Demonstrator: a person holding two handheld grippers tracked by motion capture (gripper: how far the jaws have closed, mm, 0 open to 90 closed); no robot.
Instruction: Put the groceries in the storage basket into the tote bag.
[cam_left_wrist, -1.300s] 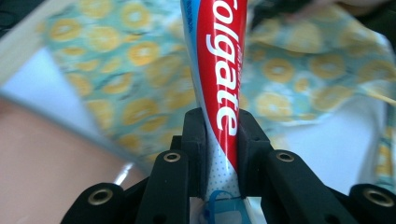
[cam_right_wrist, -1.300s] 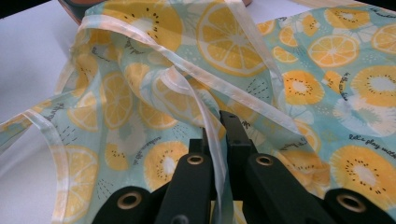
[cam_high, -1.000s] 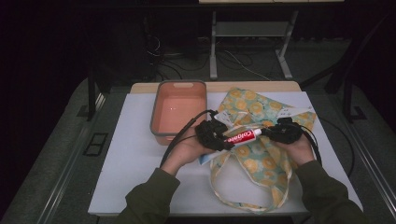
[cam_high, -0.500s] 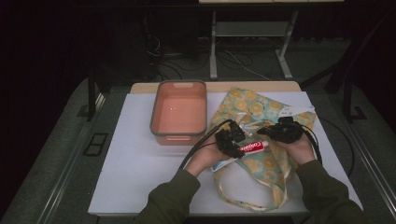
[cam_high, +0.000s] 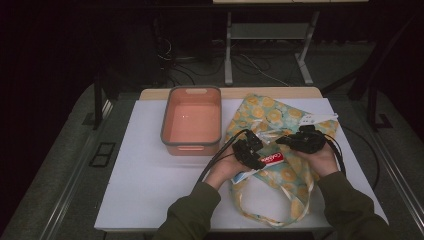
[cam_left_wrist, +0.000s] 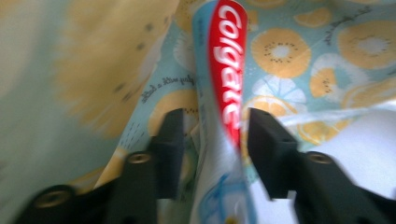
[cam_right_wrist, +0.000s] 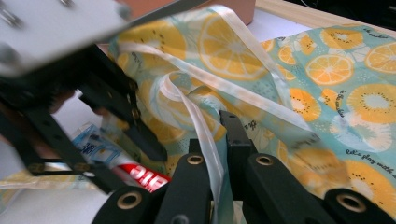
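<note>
Since the earlier frame the left claw (cam_left_wrist: 210, 135) has lowered the Colgate toothpaste tube (cam_left_wrist: 224, 88) onto the fruit-print bag (cam_high: 280, 150), its jaws just opening around it. The right claw (cam_right_wrist: 215, 140) pinches the bag's ribbon handle (cam_right_wrist: 205, 126). The orange bin (cam_high: 192, 121) stands beside the bag.

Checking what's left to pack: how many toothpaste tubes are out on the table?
1. The toothpaste tube lies on the fruit-print bag, between the open jaws of the left gripper. More could be hidden inside the bag.
</note>
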